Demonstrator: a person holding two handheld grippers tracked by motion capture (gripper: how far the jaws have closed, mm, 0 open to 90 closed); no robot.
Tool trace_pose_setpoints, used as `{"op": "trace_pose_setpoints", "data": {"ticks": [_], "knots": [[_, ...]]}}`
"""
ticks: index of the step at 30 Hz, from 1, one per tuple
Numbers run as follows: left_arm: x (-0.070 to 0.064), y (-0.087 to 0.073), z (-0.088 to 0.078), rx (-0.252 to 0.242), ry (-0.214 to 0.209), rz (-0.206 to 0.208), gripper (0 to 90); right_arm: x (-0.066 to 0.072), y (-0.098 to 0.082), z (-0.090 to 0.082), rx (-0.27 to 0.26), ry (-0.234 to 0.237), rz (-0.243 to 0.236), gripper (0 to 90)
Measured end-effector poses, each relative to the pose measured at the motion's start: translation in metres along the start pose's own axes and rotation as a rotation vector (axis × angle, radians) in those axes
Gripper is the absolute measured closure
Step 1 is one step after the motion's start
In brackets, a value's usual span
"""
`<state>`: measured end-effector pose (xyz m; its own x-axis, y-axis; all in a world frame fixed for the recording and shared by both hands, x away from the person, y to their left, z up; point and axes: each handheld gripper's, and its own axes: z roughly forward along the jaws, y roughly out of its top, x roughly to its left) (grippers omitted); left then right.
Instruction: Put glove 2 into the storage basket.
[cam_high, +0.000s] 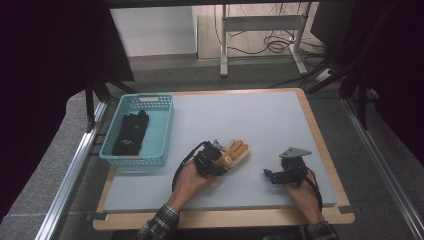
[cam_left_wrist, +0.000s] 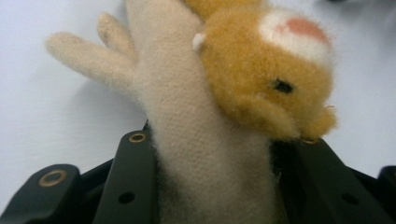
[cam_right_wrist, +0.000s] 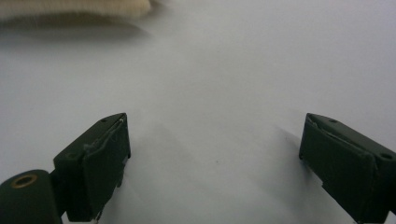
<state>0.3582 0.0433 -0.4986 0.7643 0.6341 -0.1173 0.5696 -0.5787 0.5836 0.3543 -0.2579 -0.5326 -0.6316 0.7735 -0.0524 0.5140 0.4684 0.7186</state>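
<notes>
A cream and orange plush glove (cam_high: 238, 152) with a small animal face lies near the middle of the grey table mat (cam_high: 250, 120). My left gripper (cam_high: 221, 162) comes at it from the near left. In the left gripper view my left gripper (cam_left_wrist: 212, 156) has its jaws pressed against both sides of the plush glove's (cam_left_wrist: 196, 112) cream cuff. My right gripper (cam_high: 268, 174) rests low over the mat to the right of the glove, apart from it. In the right gripper view my right gripper (cam_right_wrist: 215, 140) stands open over bare mat, with the glove's cream edge (cam_right_wrist: 74, 8) at the top left.
A turquoise basket (cam_high: 137, 160) sits at the mat's left edge with a black glove (cam_high: 131, 132) inside. The wooden table rim (cam_high: 225, 218) runs along the near side. Desk legs and cables (cam_high: 265, 45) stand on the floor beyond the table.
</notes>
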Motion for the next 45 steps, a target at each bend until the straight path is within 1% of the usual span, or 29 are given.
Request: {"op": "trace_pose_setpoints", "data": {"ticks": [1, 2, 3, 4, 6, 9, 10, 11, 12, 16, 17, 19, 20, 21, 22, 24, 25, 28, 30, 32, 33, 34, 35, 39, 40, 41, 42, 43, 45], "knots": [[0.0, 0.0, 0.0, 0.0, 0.0, 0.0, 60.1, 0.0, 0.0, 0.0, 0.0, 0.0, 0.0, 8.5], [0.001, 0.001, -0.003, -0.004, 0.004, -0.003, 60.1, 0.0, 0.0, 0.0, 0.0, 0.0, 0.001, 8.5], [0.004, 0.004, -0.009, -0.013, 0.02, -0.004, 59.8, 0.0, 0.0, 0.0, 0.0, -0.001, 0.0, 8.5], [0.004, 0.004, -0.009, -0.013, 0.02, -0.004, 59.6, 0.0, 0.0, 0.0, 0.0, -0.001, -0.001, 8.5], [0.008, 0.008, -0.019, -0.019, 0.038, -0.007, 59.3, 0.0, 0.0, 0.0, 0.001, -0.001, 0.0, 8.5], [0.014, 0.012, -0.028, -0.028, 0.047, -0.016, 59.2, 0.0, 0.0, 0.0, 0.0, 0.0, -0.003, 8.5], [0.014, 0.012, -0.028, -0.028, 0.047, -0.016, 59.1, 0.0, 0.0, 0.0, 0.0, 0.0, -0.002, 8.5], [0.018, 0.014, -0.034, -0.033, 0.054, -0.022, 59.1, 0.0, 0.0, 0.0, 0.0, 0.0, 0.0, 8.5], [0.018, 0.014, -0.034, -0.033, 0.054, -0.022, 59.1, 0.0, 0.0, 0.0, 0.0, 0.0, 0.0, 8.5], [0.029, 0.018, -0.047, -0.042, 0.077, -0.045, 58.9, 0.0, 0.0, 0.0, 0.001, 0.001, 0.0, 8.5], [0.029, 0.018, -0.047, -0.042, 0.077, -0.045, 58.9, 0.0, 0.0, 0.0, 0.001, 0.001, 0.0, 8.5], [0.036, 0.02, -0.056, -0.051, 0.09, -0.06, 58.8, 0.0, 0.0, 0.0, 0.001, 0.001, 0.0, 8.5], [0.036, 0.02, -0.056, -0.051, 0.09, -0.06, 58.8, 0.0, 0.0, 0.0, 0.001, 0.001, 0.0, 8.5], [0.042, 0.022, -0.061, -0.055, 0.102, -0.07, 58.8, 0.0, 0.0, 0.0, 0.0, 0.0, -0.001, 8.5], [0.042, 0.022, -0.061, -0.055, 0.102, -0.07, 58.8, 0.0, 0.0, 0.0, 0.0, 0.0, -0.001, 8.5], [0.051, 0.023, -0.071, -0.058, 0.121, -0.085, 58.8, 0.0, 0.0, 0.0, 0.001, 0.001, 0.0, 8.5], [0.051, 0.023, -0.071, -0.058, 0.121, -0.085, 58.8, 0.0, 0.0, 0.0, 0.001, 0.001, 0.0, 8.5], [0.06, 0.023, -0.081, -0.057, 0.149, -0.103, 58.8, 0.0, 0.0, 0.0, 0.001, 0.001, 0.0, 8.5], [0.07, 0.022, -0.091, -0.061, 0.174, -0.126, 58.8, 0.0, 0.0, 0.0, 0.001, 0.001, 0.0, 8.5], [0.073, 0.021, -0.095, -0.065, 0.182, -0.134, 58.8, 0.0, 0.0, 0.0, 0.0, 0.001, -0.002, 8.6], [0.08, 0.017, -0.101, -0.069, 0.199, -0.151, 58.7, 0.0, 0.0, 0.0, 0.001, 0.001, 0.001, 8.5], [0.08, 0.017, -0.101, -0.069, 0.199, -0.151, 58.8, 0.0, 0.0, 0.0, 0.001, 0.001, 0.001, 8.5], [0.086, 0.013, -0.107, -0.07, 0.215, -0.17, 58.8, 0.0, 0.0, 0.0, 0.001, 0.001, 0.001, 8.5], [0.1, 0.004, -0.118, -0.078, 0.247, -0.21, 58.7, 0.0, 0.0, 0.0, 0.0, 0.001, 0.0, 8.5], [0.1, 0.004, -0.118, -0.078, 0.247, -0.21, 58.8, 0.0, 0.0, 0.0, 0.0, 0.001, 0.0, 8.5], [0.106, -0.001, -0.122, -0.085, 0.263, -0.229, 58.8, 0.0, 0.0, 0.0, 0.0, 0.001, 0.0, 8.5], [0.106, -0.001, -0.122, -0.085, 0.263, -0.229, 58.7, 0.0, 0.0, 0.0, 0.0, 0.001, 0.0, 8.5], [0.112, -0.005, -0.127, -0.088, 0.278, -0.245, 58.7, 0.0, 0.0, 0.0, 0.0, 0.001, 0.0, 8.5], [0.115, -0.007, -0.13, -0.091, 0.285, -0.254, 58.8, 0.0, 0.0, 0.0, 0.0, 0.001, 0.0, 8.6]]}}
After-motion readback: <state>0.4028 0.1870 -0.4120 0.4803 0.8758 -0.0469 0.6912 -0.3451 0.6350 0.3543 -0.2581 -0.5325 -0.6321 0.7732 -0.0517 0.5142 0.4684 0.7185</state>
